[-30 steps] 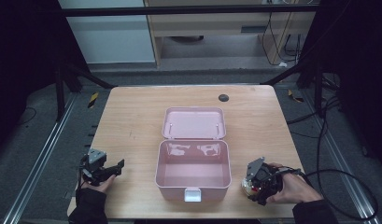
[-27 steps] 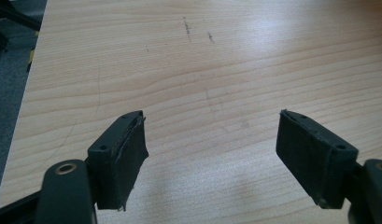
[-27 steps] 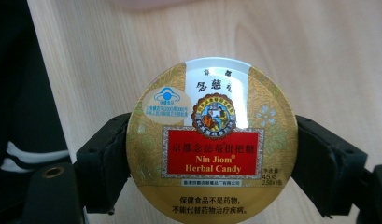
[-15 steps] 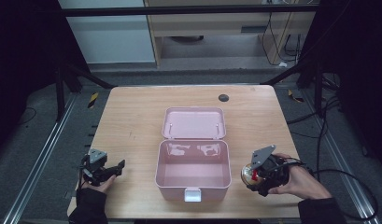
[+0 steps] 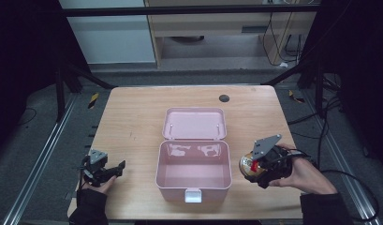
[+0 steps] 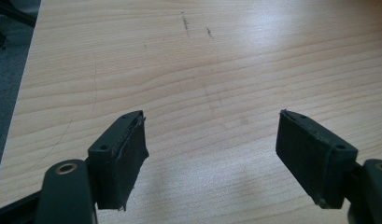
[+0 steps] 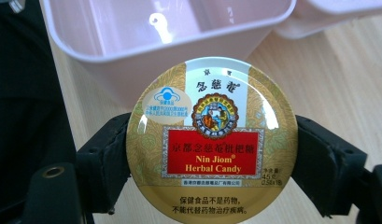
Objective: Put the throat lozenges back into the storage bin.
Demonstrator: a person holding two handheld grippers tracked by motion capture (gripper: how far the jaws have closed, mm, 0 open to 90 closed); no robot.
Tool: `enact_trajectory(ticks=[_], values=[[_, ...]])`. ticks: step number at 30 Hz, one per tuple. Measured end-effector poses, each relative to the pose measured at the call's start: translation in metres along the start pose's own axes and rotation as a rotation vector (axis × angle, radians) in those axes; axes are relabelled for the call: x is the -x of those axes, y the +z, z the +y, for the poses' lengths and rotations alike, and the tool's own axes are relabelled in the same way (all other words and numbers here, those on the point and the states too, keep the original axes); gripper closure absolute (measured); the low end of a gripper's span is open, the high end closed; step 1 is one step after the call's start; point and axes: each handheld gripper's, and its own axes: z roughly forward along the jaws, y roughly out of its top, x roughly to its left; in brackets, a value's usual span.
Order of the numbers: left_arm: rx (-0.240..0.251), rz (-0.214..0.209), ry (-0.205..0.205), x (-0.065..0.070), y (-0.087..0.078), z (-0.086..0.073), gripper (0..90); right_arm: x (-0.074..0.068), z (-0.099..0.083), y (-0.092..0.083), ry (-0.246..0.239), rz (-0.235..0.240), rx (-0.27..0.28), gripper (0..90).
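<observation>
Round gold Nin Jiom Herbal Candy tin (image 7: 211, 142), red label panel, glossy lid. Clamped by its rim between right gripper (image 5: 260, 168) jaws, just right of open pink plastic box (image 5: 194, 164). Left gripper (image 6: 223, 154) spread wide over wooden table (image 5: 133, 117), holding nothing.

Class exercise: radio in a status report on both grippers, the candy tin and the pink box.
Right gripper shut on candy tin, beside open pink box. Left gripper open, holding nothing. Nothing blocks the box.
</observation>
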Motion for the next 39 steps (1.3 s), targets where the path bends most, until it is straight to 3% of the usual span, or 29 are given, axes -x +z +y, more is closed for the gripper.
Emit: enact_trajectory(ticks=[7,15,39], values=[[-0.004,-0.002,0.002,0.000,0.001,0.000,23.7,0.003,0.018,-0.011,-0.015,-0.006,0.032,20.6],[-0.005,-0.003,0.002,0.000,0.001,0.000,23.7,0.004,0.038,-0.012,-0.034,0.005,0.037,20.6],[0.003,-0.002,0.000,-0.001,0.000,0.000,23.8,0.002,0.080,0.016,-0.085,0.041,0.016,20.6]])
